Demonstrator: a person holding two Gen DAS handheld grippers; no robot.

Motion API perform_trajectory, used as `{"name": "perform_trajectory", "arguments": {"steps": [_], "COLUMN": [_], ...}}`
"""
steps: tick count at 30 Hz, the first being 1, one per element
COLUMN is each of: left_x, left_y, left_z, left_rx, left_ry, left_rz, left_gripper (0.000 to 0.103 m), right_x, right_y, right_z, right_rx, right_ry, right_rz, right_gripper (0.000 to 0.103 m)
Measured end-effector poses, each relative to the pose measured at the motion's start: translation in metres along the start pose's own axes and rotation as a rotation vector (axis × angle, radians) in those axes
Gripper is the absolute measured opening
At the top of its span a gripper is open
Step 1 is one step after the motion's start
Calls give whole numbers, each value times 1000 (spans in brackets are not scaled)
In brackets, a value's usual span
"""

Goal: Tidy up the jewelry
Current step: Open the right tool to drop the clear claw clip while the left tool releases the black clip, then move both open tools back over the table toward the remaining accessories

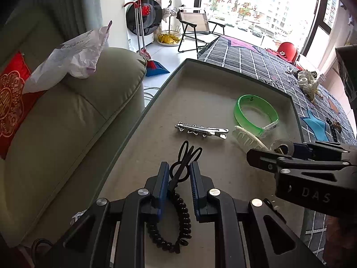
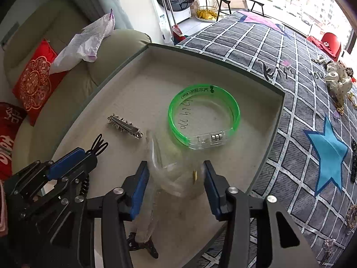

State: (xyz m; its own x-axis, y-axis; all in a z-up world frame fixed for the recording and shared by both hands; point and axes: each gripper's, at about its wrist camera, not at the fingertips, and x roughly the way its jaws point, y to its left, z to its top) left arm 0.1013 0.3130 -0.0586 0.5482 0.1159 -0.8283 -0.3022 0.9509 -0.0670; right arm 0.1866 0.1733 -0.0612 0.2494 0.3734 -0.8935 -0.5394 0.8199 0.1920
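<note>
A shallow beige tray [image 1: 200, 84] [image 2: 142, 76] holds a green bangle [image 1: 254, 111] [image 2: 200, 114] and a silver star hair clip [image 1: 200, 130] [image 2: 125, 126]. My left gripper [image 1: 178, 174] [image 2: 73, 158] has its jaws a little apart around a black coiled hair tie with rabbit ears [image 1: 176, 201] [image 2: 99, 145], low over the tray's near left part. My right gripper [image 2: 176, 174] [image 1: 267, 156] is open around a clear plastic claw clip [image 2: 169, 172] [image 1: 247, 140] that rests on the tray near the bangle.
A green sofa [image 1: 67, 122] with a red cushion [image 1: 11, 102] and a white plastic bag [image 1: 73, 58] lies left of the tray. A grey checked cloth [image 2: 290, 89] on the right carries a white scrunchie [image 2: 337, 82] and several small accessories.
</note>
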Motion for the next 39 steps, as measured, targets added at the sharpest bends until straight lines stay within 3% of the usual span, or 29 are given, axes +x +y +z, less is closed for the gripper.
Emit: {"name": "perform_trajectory", "arguments": {"steps": [4,15,17,18,20,24,33,37,39], "left_x": [-1,-7,-9,-12,-20,-24,-45,-60,-68], "left_y": [-2,-3,-5,-5,-8,-13,-24,-33,-40], "left_z": [0,-3,-4,-4,-5,-5,-12,-15,-17], "left_rx": [6,-14,-9,-12,4,19,38,56,69], "left_ry": [7,12,7,-10,-50,-38,-77,-101,-105], "left_rz": [8,27,39,52,70,55,49,38,27], "left_gripper": [21,23,71,102,103,103,103,103,103], "right_x": [-8,-55,-62,-66,-71,-79,-96,-102,-105], "right_y": [-3,-27,-30,-32,-35,-40,-59,-71,-77], "right_z": [0,-18,-21,-24,-28,-37,-63,-78,-86], "right_rx": [29,102,111,120,129,141,195,225,234], "right_ry": [-16,-109,-120,-127,-136,-144,-165,-171,-175], "right_rz": [23,47,56,62,68,73,105,132,134], "right_gripper": [67,70,70,70,70,71,88,90,98]}}
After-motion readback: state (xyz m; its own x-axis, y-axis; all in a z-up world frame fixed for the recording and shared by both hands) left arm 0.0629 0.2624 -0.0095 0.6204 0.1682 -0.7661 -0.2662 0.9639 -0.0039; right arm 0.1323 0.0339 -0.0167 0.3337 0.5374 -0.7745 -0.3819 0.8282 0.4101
